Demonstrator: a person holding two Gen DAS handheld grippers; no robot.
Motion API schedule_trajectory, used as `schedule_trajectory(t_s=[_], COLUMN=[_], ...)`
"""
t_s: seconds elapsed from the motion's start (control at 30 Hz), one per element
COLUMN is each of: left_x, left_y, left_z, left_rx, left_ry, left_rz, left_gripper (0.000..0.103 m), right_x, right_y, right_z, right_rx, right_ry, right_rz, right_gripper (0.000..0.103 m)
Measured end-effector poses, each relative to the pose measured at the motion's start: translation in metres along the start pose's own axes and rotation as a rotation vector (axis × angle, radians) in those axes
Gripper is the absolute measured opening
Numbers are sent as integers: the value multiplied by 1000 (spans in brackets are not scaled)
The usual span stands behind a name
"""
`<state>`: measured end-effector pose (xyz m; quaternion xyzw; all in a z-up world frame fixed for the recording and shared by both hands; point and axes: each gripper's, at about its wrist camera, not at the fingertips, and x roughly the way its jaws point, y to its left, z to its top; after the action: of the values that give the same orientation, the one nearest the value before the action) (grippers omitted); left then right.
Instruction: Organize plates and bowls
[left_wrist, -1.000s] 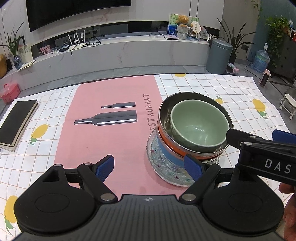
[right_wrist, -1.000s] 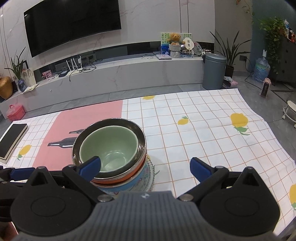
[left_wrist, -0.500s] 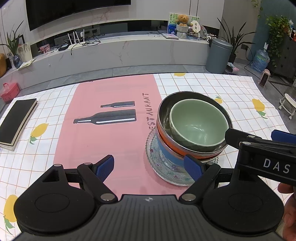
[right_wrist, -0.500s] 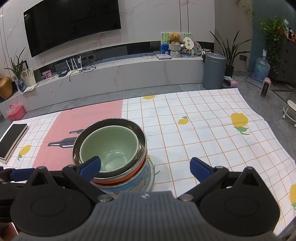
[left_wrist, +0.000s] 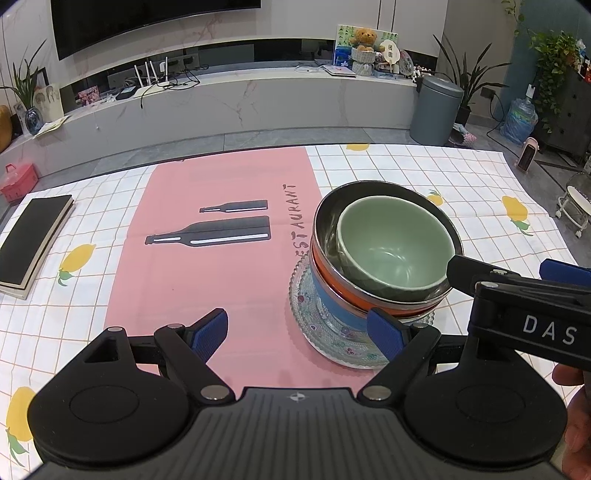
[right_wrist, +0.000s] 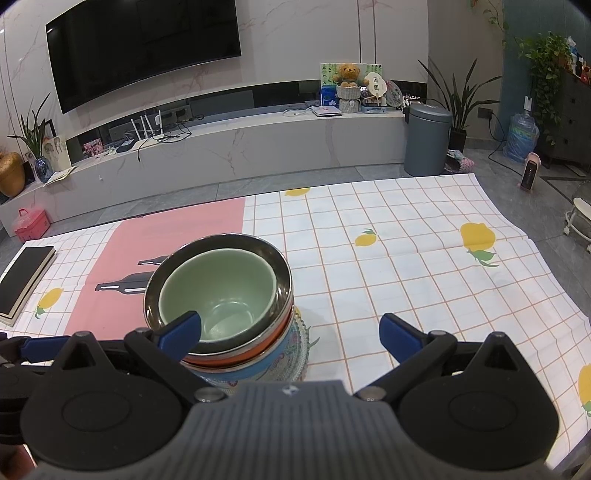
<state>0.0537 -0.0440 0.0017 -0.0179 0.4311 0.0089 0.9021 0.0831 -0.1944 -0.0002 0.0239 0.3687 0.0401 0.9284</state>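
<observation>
Both my left gripper (left_wrist: 297, 332) and right gripper (right_wrist: 290, 332) gape empty near the 4-piece stack; bumping the green bowl (left_wrist: 393, 242) could topple it.

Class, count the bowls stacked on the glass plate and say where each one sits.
4 visible: green bowl innermost, inside the steel bowl, over an orange bowl, over a blue bowl, on the glass plate. More may be hidden.
</observation>
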Motion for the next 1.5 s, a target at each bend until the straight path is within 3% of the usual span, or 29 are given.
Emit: schedule_trajectory(t_s=[1.5], left_x=[0], left_y=[-4], left_z=[-1], left_rx=[4], left_ry=[4], left_rz=[-10], left_gripper=[100], right_x=[-1], right_y=[0], right_z=[1], right_rx=[0], right_ry=[2], right_rz=[0], right_gripper=[100])
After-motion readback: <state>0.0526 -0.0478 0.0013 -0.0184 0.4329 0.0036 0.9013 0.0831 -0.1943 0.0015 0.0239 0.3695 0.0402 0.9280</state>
